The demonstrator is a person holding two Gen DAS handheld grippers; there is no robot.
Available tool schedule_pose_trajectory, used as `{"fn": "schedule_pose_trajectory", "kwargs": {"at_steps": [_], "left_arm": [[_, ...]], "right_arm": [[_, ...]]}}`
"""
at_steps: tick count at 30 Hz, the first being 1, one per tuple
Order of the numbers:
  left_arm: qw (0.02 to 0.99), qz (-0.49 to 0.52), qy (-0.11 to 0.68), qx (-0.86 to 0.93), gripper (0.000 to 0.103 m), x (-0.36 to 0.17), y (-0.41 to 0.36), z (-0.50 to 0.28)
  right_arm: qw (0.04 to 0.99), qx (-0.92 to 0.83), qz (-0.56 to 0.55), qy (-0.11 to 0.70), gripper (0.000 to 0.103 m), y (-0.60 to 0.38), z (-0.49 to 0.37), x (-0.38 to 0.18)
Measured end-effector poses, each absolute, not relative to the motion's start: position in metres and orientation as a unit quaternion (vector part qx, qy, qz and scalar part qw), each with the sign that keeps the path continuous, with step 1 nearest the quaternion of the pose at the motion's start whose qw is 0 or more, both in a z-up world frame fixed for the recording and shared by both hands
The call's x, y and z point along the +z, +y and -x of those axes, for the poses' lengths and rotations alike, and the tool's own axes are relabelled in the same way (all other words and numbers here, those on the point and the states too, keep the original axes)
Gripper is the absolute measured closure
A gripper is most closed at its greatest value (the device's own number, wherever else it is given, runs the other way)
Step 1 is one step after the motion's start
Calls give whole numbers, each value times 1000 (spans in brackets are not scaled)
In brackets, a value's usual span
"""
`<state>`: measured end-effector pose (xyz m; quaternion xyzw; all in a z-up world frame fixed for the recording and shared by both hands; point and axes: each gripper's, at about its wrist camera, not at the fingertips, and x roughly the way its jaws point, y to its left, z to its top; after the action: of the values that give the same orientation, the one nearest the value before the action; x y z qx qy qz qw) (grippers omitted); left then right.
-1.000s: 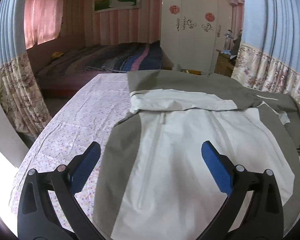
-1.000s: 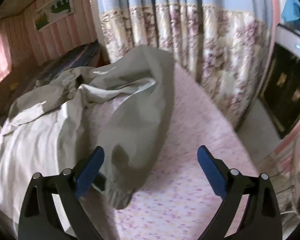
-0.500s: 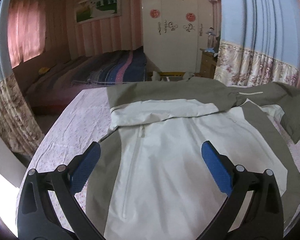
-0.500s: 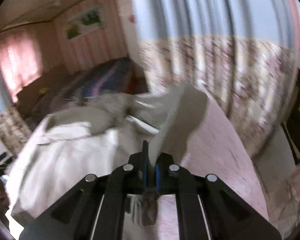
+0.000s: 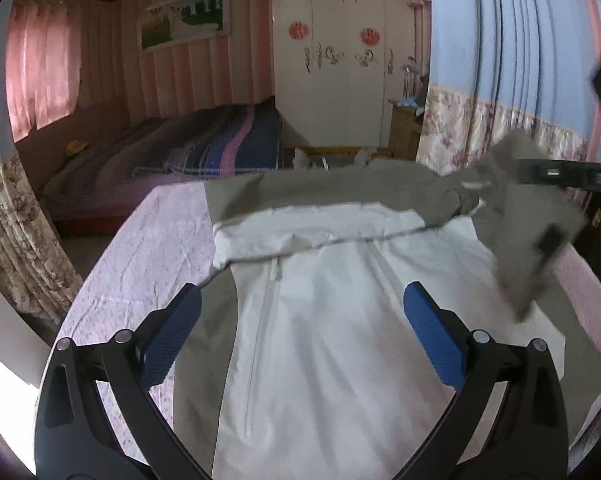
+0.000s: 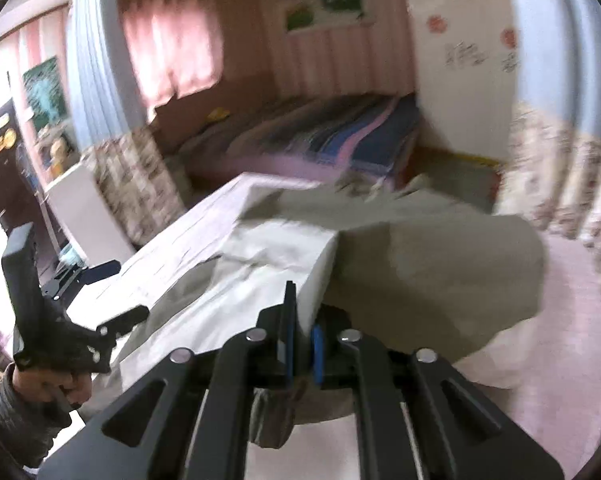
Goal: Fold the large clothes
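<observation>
A large white and olive jacket [image 5: 332, 320] lies spread on the pink floral bed sheet [image 5: 152, 248]. My left gripper [image 5: 300, 332] is open and empty above the jacket's lower front. My right gripper [image 6: 302, 344] is shut on the jacket's olive sleeve [image 6: 440, 276] and holds it lifted over the jacket's body. The lifted sleeve also shows in the left wrist view [image 5: 536, 232], with the right gripper's body at the right edge. The left gripper shows at the left of the right wrist view [image 6: 112, 292].
Floral curtains [image 5: 496, 132] hang along the right side of the bed. A second bed with a striped blanket [image 5: 220, 140] and a white wardrobe [image 5: 340, 60] stand beyond. The sheet's left edge [image 5: 92, 280] drops off to the floor.
My right gripper closed on the olive sleeve, lifted it and swung it left over the jacket. My left gripper stayed open while its view shifted slightly over the jacket.
</observation>
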<state>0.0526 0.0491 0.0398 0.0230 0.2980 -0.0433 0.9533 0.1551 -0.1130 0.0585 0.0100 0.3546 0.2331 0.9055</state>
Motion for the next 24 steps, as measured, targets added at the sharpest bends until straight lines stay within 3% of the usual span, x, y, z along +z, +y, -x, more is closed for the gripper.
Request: {"fn": "schedule_pose_trajectory", "kwargs": {"at_steps": [1,3,13,24], "left_arm": [[951,-26,304,-44,3,35,49,-52],[947,-28,317,-45,3,25,49,-51],[936,29,345,-69,3,-5,9,-63],[917,67,387,-67,3,-39,-65,-117]], "right_arm": [[911,220,-3,350,48,-108,-157,54],[930,190,2,314,21,-111,-152,56],[960,37,-34,275,19,-201,-142,35],[947,-12,-63,314,18,-267,-133,-10]]}}
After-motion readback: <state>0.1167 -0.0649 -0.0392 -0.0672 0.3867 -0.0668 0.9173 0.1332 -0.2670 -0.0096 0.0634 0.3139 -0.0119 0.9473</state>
